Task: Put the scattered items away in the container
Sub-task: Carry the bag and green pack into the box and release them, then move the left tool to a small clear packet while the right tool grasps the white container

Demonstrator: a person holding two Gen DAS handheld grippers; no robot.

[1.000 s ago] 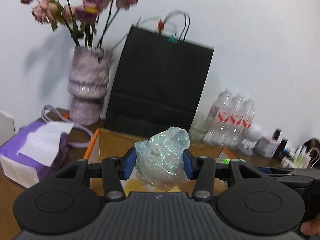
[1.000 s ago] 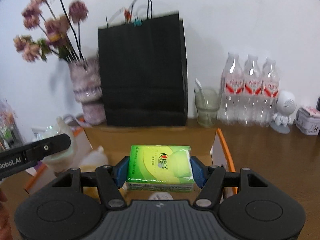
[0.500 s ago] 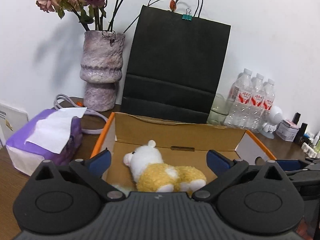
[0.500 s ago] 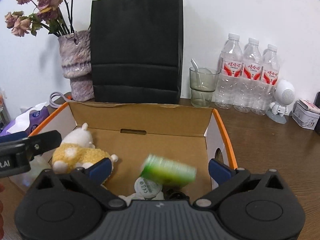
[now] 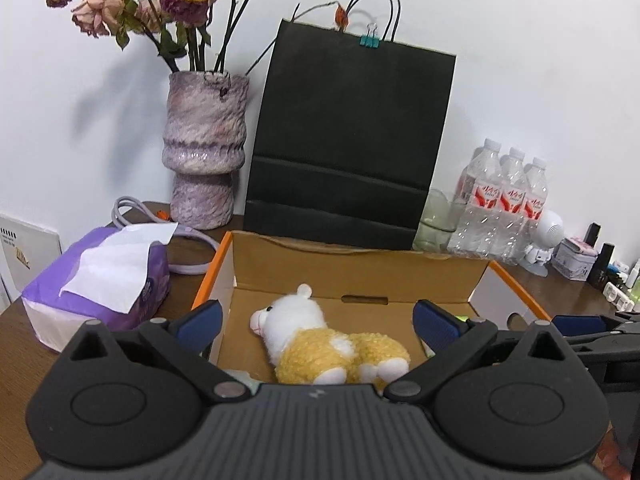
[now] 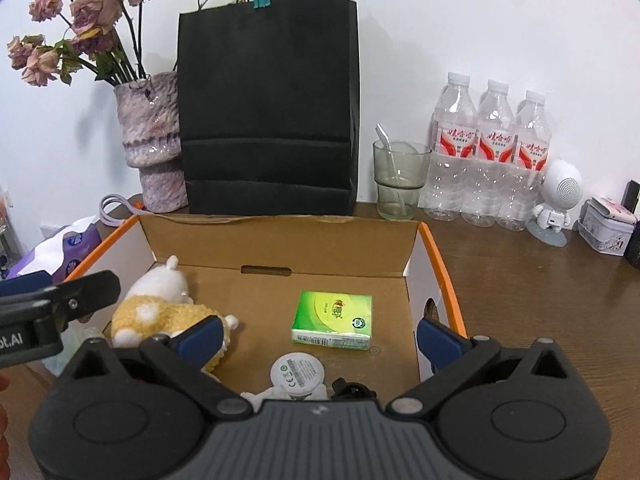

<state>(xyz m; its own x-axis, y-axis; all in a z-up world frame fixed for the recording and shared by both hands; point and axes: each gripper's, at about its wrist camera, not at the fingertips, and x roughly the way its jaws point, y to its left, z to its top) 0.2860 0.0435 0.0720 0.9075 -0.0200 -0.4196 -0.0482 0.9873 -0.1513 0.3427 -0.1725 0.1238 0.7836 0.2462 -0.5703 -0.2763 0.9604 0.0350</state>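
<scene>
Now both your left tongs (image 5: pixel 316 320) and right tongs (image 6: pixel 318 334) are wide and empty. Just ahead, the box (image 6: pixel 280 240) holds the toy lamb (image 5: pixel 320 340) and green pack (image 6: pixel 333 320). Nothing else looks left out.

The cardboard box (image 6: pixel 280 256) is open at the top, so entry from above is unobstructed. Its floor is partly taken: a plush toy (image 6: pixel 160 308) lies along the left side, a green tissue pack (image 6: pixel 332 320) lies right of centre, and a round white disc (image 6: pixel 298 372) sits near the front edge. Bare cardboard is left between the toy and the pack and along the back wall. Behind the box, passage is blocked by a black paper bag (image 6: pixel 266 120) and a vase (image 6: pixel 152 144). The left flank is crowded by a purple tissue box (image 5: pixel 100 276); open tabletop (image 6: pixel 520 300) is found to the right.
</scene>
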